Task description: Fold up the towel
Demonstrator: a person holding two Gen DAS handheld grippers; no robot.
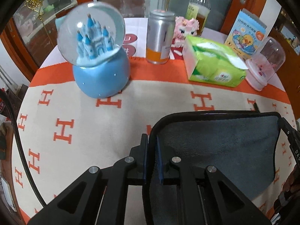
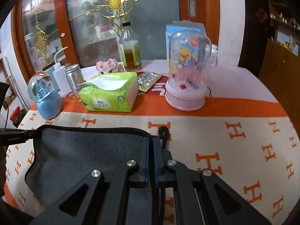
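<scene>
A dark grey towel (image 1: 221, 146) with a black hem hangs stretched between my two grippers above the orange-and-cream tablecloth. My left gripper (image 1: 151, 140) is shut on the towel's left top corner. The right gripper's body shows at the right edge of the left wrist view (image 1: 292, 140). In the right wrist view my right gripper (image 2: 151, 142) is shut on the towel's (image 2: 84, 153) right top corner, where a black hanging loop (image 2: 164, 131) sticks out. The left gripper's tip shows at the far left of that view (image 2: 16, 136).
At the back of the table stand a blue snow globe (image 1: 93, 52), a metal can (image 1: 160, 37), a green tissue pack (image 1: 211, 61), a pink-based clear dome (image 2: 187, 71), a bottle (image 2: 130, 48) and a picture box (image 1: 245, 33). A glass cabinet is behind.
</scene>
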